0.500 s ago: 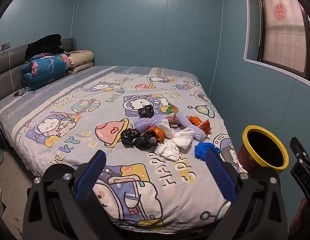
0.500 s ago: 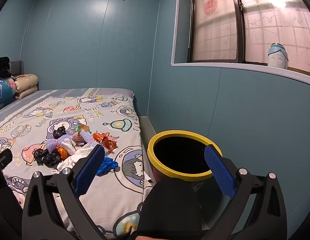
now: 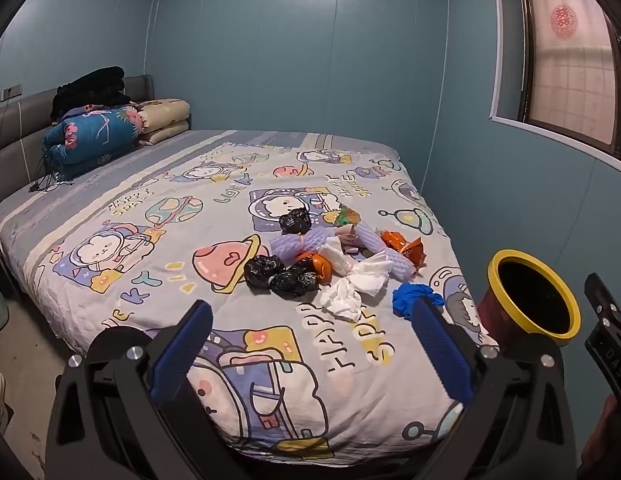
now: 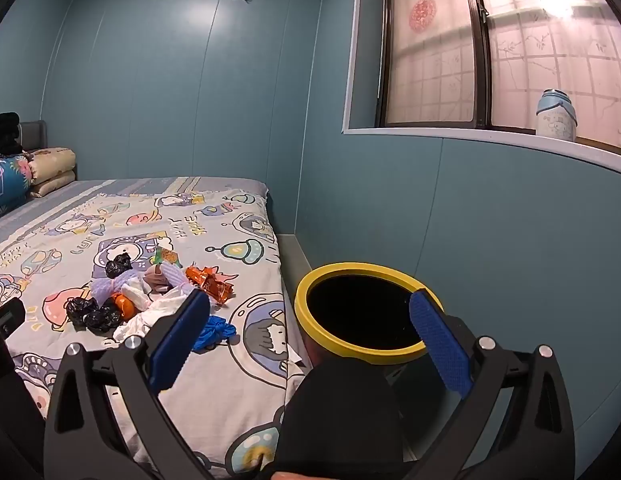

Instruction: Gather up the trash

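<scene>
On the far left, folded bedding [image 3: 98,136] is stacked against the headboard, well clear of where I work. I hold my left gripper [image 3: 310,344] above the foot of the bed [image 3: 122,264], jaws spread wide and empty, so the whole quilt stays in view before I commit to a pick. The trash sits in one loose heap toward the bed's right half: black crumpled bags [image 3: 278,274] on its left edge, a purple foam sleeve [image 3: 306,242] and an orange piece [image 3: 320,266] in the middle, white tissues [image 3: 352,286] spilling toward me, an orange wrapper [image 3: 404,246] at the far right, and a blue glove [image 3: 412,296] nearest my right finger. I judge the glove the easiest first grab, since it lies apart from the heap and closest to the bin.

The yellow-rimmed bin [image 4: 364,314] stands on the floor just beside the bed's right edge, mouth open, so each drop is a short swing. My right gripper [image 4: 310,344] hovers above it, also wide open and holding nothing. A bottle [image 4: 556,114] rests on the windowsill, out of the way.
</scene>
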{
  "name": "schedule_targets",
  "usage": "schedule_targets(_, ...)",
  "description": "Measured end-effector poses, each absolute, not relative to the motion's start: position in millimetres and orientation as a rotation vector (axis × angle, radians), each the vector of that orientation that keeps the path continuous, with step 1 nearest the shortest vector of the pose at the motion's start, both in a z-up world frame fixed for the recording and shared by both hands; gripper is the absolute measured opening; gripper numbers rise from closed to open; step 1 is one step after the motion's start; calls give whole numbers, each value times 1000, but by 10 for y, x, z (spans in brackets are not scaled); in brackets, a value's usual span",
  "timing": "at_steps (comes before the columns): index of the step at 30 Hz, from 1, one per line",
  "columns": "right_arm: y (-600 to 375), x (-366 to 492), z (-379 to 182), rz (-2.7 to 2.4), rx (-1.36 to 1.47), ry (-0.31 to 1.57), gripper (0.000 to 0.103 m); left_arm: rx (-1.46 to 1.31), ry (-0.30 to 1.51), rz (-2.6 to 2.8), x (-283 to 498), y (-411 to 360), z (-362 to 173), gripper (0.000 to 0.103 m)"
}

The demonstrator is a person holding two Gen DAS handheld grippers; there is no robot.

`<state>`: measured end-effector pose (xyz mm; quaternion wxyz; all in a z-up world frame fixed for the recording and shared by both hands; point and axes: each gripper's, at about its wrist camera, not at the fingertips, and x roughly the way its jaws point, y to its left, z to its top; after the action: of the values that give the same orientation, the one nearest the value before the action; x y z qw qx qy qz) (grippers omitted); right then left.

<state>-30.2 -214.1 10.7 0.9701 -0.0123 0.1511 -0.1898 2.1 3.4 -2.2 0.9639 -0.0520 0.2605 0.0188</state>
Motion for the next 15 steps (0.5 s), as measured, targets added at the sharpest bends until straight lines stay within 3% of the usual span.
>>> schedule_targets(15, -2151, -302, 124, -386, -28, 306, 96, -102, 535, 45, 12, 53, -18, 96)
